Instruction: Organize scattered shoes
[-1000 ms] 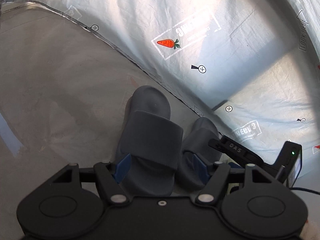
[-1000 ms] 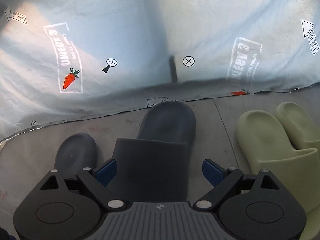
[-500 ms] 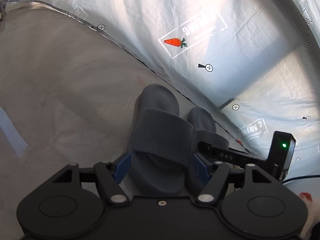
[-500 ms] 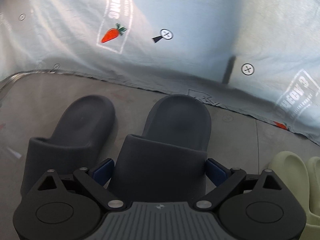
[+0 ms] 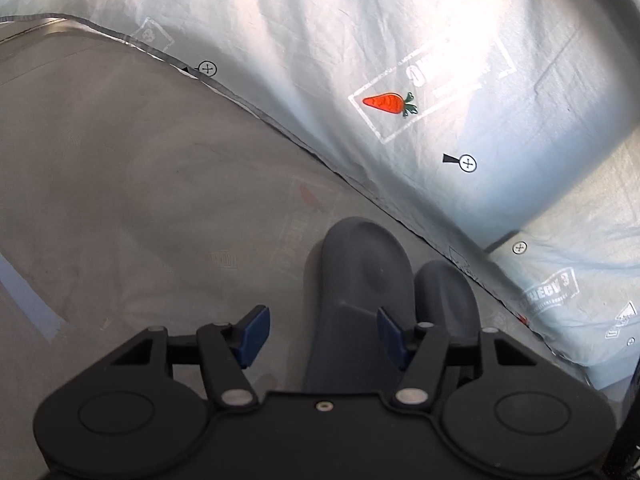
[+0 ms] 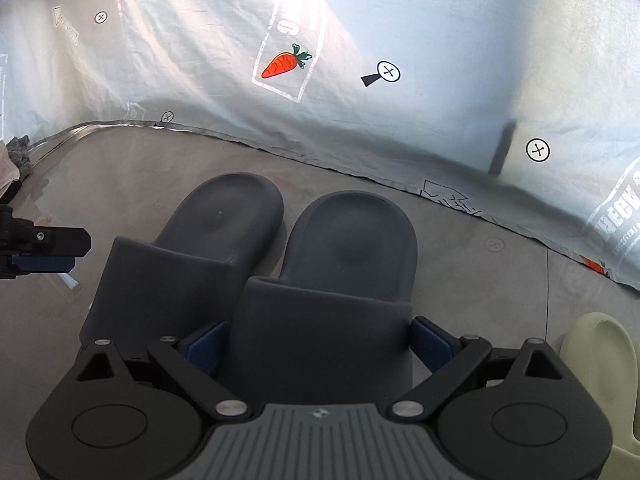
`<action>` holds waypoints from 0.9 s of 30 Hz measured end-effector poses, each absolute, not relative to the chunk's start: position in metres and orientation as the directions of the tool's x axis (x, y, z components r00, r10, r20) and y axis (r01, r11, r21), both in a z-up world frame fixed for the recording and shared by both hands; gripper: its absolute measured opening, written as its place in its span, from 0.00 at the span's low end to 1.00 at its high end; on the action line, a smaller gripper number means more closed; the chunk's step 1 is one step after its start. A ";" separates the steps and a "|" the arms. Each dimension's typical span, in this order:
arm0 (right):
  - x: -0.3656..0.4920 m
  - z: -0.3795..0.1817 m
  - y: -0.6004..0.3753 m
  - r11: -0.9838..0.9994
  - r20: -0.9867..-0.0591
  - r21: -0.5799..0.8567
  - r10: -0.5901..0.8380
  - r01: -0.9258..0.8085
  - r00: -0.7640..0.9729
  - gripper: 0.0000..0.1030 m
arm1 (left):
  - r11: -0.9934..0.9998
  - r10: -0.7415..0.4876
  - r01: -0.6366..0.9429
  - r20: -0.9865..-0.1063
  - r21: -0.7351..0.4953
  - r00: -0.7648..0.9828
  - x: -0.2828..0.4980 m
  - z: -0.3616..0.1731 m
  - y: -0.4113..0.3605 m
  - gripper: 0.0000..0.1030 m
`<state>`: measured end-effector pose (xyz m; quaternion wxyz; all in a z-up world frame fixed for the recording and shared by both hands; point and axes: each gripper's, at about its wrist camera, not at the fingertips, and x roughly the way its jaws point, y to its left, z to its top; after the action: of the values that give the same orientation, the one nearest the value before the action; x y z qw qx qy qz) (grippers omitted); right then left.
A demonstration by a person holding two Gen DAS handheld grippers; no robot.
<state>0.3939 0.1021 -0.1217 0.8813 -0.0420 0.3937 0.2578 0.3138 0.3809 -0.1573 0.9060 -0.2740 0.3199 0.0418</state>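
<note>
Right gripper is clamping the strap of the right grey slide, sitting heel-level beside the left grey slide near the printed sheet; left gripper, empty, is closing alongside; release gently, keeping heels flush.

A pale, crinkled silvery-white plastic sheet hangs as a backdrop, its lower edge meeting the smooth grey floor covering. Printed on the sheet is a bright orange carrot with green leaves inside a faded white stamp frame — the lettering beside it too washed out to read. Small black circled-cross marks dot the sheet. A pale blue strip shows at the floor's left edge, and far left in the right view lies a crumpled grey bundle — too small to identify.
</note>
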 end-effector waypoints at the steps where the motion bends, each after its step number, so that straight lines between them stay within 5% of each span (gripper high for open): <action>1: 0.395 -0.119 0.102 0.877 -0.713 0.144 0.413 -0.459 0.566 0.93 | 0.845 -0.091 -0.257 -0.601 -0.468 0.794 0.315 -0.157 0.383 0.58; 8: 0.405 -0.080 0.107 0.890 -0.635 0.332 0.455 -0.311 0.624 0.94 | 0.822 -0.090 -0.272 -0.587 -0.499 0.805 0.288 -0.155 0.385 0.60; 17: 0.377 -0.071 0.123 0.913 -0.718 0.265 0.402 -0.310 0.569 0.93 | 0.796 -0.074 -0.329 -0.621 -0.508 0.781 0.229 -0.165 0.384 0.61; 21: 0.330 -0.090 0.109 0.929 -0.759 0.215 0.352 -0.300 0.547 0.83 | 0.786 -0.098 -0.331 -0.634 -0.522 0.767 0.222 -0.170 0.385 0.61; 27: 0.339 -0.075 0.129 0.921 -0.688 0.147 0.358 -0.361 0.632 0.83 | 0.780 -0.119 -0.293 -0.592 -0.552 0.797 0.224 -0.153 0.382 0.61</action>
<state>0.3388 0.1286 -0.0746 0.9033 -0.0023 0.3801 0.1989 0.2239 0.3817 -0.1534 0.8895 -0.3278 0.3145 0.0490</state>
